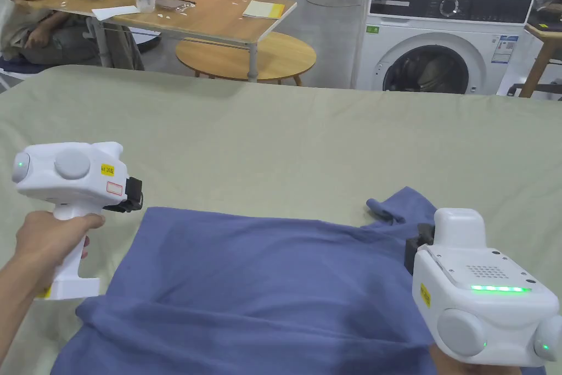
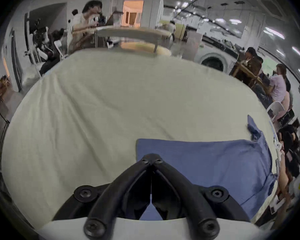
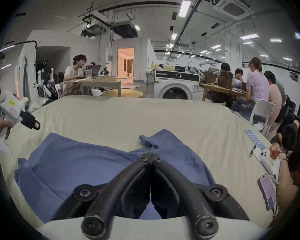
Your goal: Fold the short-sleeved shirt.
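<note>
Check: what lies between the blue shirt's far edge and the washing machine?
Bare pale green bed cover runs from the shirt to the bed's far edge; then floor before the washing machine. Head view shows it.

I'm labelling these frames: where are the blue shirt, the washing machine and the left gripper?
blue shirt point(image 1: 263, 283): head view, flat middle of the cloth.
washing machine point(image 1: 439, 3): head view, its dark control panel.
left gripper point(image 2: 151, 159): left gripper view, tips of its closed jaws.

Left gripper point(image 1: 134, 195) and right gripper point(image 3: 151, 157) aloft in the person's hands, both jaws pressed together, empty.
</note>
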